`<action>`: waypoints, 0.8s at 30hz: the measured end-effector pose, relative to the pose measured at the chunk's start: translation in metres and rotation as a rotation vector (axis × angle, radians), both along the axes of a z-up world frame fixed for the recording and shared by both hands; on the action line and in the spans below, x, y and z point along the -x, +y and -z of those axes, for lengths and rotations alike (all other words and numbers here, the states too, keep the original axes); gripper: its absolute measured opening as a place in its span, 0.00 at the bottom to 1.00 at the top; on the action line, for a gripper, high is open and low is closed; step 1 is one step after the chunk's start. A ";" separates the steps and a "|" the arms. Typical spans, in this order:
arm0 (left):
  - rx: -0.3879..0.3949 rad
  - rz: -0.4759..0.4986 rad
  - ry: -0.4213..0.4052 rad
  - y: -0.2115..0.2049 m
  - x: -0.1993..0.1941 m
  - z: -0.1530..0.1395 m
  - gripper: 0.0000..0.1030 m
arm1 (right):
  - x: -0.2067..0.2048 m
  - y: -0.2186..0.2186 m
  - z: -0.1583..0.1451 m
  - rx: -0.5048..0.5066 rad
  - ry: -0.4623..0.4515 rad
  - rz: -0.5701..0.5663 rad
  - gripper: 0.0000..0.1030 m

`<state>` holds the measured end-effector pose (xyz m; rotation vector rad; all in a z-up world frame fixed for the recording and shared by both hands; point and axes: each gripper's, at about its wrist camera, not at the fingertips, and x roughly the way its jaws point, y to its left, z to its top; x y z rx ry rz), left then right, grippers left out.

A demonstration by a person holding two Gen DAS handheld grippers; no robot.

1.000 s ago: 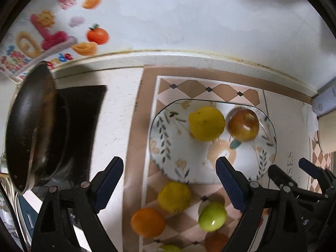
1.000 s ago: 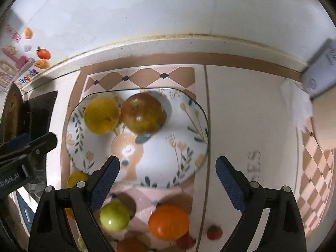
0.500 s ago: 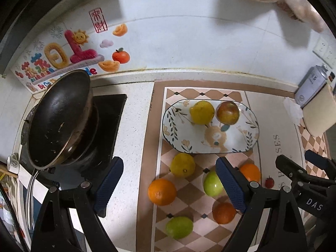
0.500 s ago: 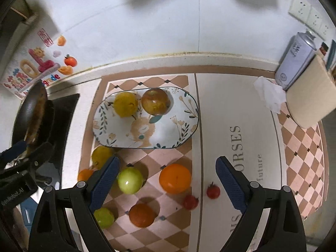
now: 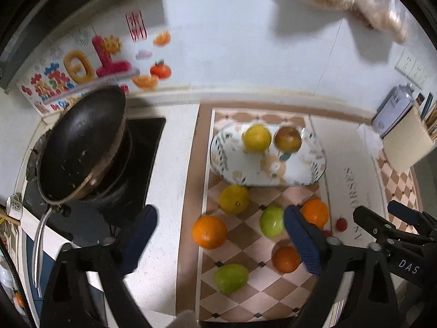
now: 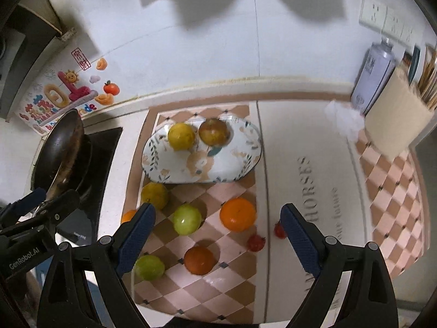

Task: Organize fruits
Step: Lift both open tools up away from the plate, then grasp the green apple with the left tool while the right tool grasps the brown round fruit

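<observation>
Plate (image 6: 169, 175): the front half is bare, so there is room to reach in; a yellow fruit (image 6: 181, 136) and a brown apple (image 6: 213, 131) fill the back.
Checked mat (image 6: 232, 273): loose fruit sits close together, with small gaps between.
White mat (image 6: 300, 142): wide and bare, easy to pass over.
Left side: a big black pan (image 5: 79, 142) blocks the way.
Right corner: a spray can (image 6: 374, 76) and beige box (image 6: 396, 120) stand tall.
</observation>
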<state>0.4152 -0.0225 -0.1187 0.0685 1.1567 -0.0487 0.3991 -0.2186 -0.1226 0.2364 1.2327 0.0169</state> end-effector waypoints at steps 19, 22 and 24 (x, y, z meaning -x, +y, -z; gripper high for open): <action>0.024 -0.078 0.453 0.027 0.032 0.155 1.00 | 0.016 0.055 0.189 -0.165 0.408 -0.145 0.55; 0.027 -0.047 0.500 0.013 0.036 0.172 1.00 | 0.021 0.045 0.185 -0.137 0.400 -0.144 0.55; 0.025 -0.018 0.518 0.003 0.039 0.183 0.98 | 0.022 0.040 0.186 -0.120 0.416 -0.149 0.55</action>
